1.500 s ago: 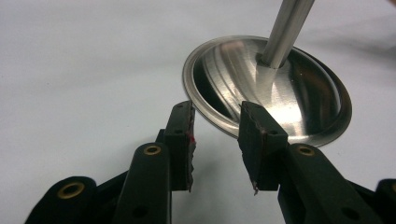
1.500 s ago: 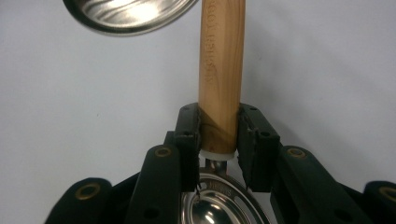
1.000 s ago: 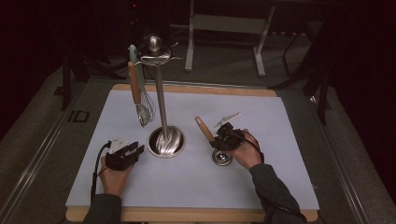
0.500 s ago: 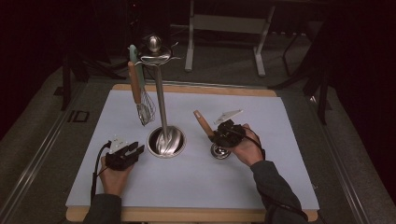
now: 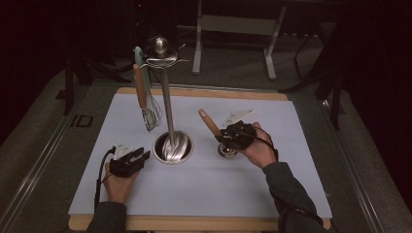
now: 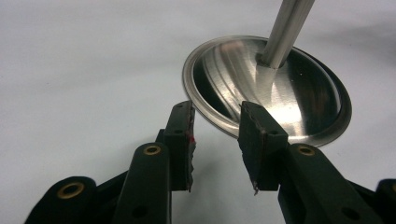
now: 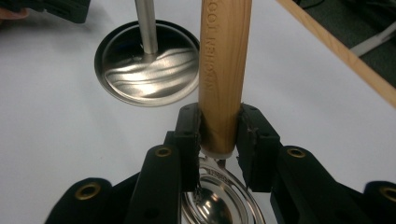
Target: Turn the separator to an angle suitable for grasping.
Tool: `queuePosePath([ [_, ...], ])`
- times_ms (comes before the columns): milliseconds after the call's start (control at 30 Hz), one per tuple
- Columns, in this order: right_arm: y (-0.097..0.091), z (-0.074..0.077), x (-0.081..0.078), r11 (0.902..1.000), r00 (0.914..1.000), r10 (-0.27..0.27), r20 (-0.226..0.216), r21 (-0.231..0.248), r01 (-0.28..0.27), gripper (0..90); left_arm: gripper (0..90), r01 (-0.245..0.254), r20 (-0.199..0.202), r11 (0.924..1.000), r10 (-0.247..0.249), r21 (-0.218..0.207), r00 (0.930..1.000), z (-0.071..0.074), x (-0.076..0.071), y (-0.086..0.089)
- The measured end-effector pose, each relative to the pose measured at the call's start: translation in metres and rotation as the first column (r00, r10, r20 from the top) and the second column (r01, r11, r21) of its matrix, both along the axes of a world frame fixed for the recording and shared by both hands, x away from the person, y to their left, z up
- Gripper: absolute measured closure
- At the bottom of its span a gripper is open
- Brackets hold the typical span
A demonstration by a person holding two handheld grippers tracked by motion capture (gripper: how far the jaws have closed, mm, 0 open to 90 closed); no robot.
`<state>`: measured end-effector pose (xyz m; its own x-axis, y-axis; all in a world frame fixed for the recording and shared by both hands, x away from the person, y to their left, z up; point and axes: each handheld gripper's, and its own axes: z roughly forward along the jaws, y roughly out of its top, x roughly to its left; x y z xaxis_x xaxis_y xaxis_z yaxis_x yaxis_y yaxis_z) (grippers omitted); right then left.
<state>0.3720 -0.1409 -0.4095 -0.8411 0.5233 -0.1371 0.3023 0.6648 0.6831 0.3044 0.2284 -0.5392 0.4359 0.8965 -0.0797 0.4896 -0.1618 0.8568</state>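
1. Lifted slightly since a second ago, the right gripper (image 7: 218, 135) has raised the wooden-handled ladle (image 7: 223, 70) off the bench (image 5: 291, 184).
2. Its fingers (image 7: 189, 135) clamp the handle's lower end.
3. Left gripper (image 6: 215, 140) fingers stand open, empty, beside the stand's steel base (image 6: 299, 107).

Right gripper (image 5: 228, 137) clamps ladle (image 5: 214, 128) beside stand (image 5: 172, 145).

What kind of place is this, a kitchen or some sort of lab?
Probably a lab-style recording bench, not a kitchen: a pale sheet-covered wooden table, a steel utensil stand holding a wooden-handled whisk, and dark floor with metal frame legs behind.
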Motion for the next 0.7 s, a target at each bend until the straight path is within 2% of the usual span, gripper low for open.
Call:
queuePosePath([
  [367,0.000,0.016,-0.001,0.9982,0.9962,0.060,0.064,0.006,-0.060,71.0,66.0,0.000,0.000,1.0000,0.000,0.001,1.0000,0.000,0.000,0.000],
  [567,0.001,0.024,-0.003,0.9960,0.9922,0.088,0.089,0.007,-0.089,71.0,66.0,-0.001,-0.001,1.0000,0.001,-0.001,1.0000,0.000,0.000,0.000],
  [700,0.003,0.031,-0.007,0.9924,0.9866,0.116,0.114,0.028,-0.120,71.0,66.1,0.000,-0.002,1.0000,0.000,0.000,1.0000,0.000,0.000,0.000],
])
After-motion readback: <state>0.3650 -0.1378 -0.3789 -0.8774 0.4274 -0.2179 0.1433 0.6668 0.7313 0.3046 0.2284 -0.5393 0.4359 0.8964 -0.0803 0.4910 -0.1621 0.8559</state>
